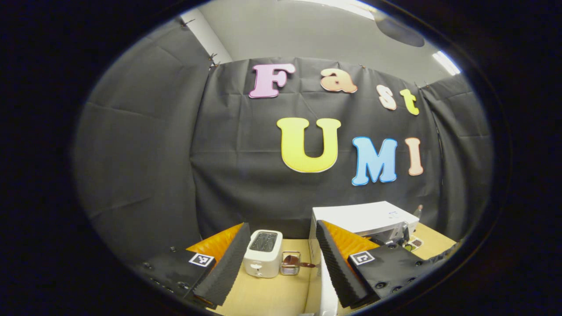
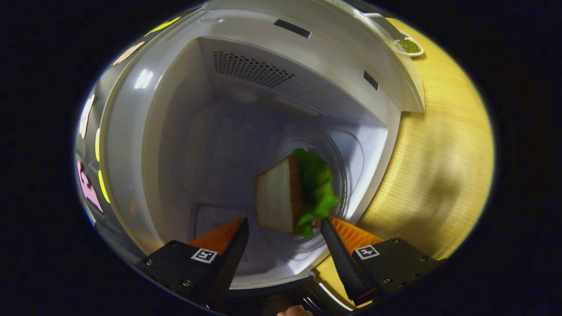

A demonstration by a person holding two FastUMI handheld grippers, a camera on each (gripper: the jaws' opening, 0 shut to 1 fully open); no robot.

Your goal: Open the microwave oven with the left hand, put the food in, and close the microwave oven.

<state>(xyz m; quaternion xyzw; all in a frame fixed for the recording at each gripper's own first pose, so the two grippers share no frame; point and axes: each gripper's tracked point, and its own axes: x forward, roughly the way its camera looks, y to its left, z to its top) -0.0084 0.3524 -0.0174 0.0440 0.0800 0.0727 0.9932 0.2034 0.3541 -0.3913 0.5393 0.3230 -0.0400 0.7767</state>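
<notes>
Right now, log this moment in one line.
microwave open | sandwich inside, released | right gripper open | left gripper open, idle

Ceiling strip lights [image 1: 445, 62] glare white at the top of the left gripper view — the booth beneath stays evenly dim. Fisheye bending curves every edge. Inside the microwave [image 2: 263, 109], highlights gleam on its wall, and a soft shadow falls across the slightly blurred worktop [image 2: 439, 166].

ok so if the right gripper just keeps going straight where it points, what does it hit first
Probably the white-bread sandwich with green lettuce, which lies just ahead of the open right gripper, on the glass turntable inside the white microwave oven. Depth is unclear.
</notes>
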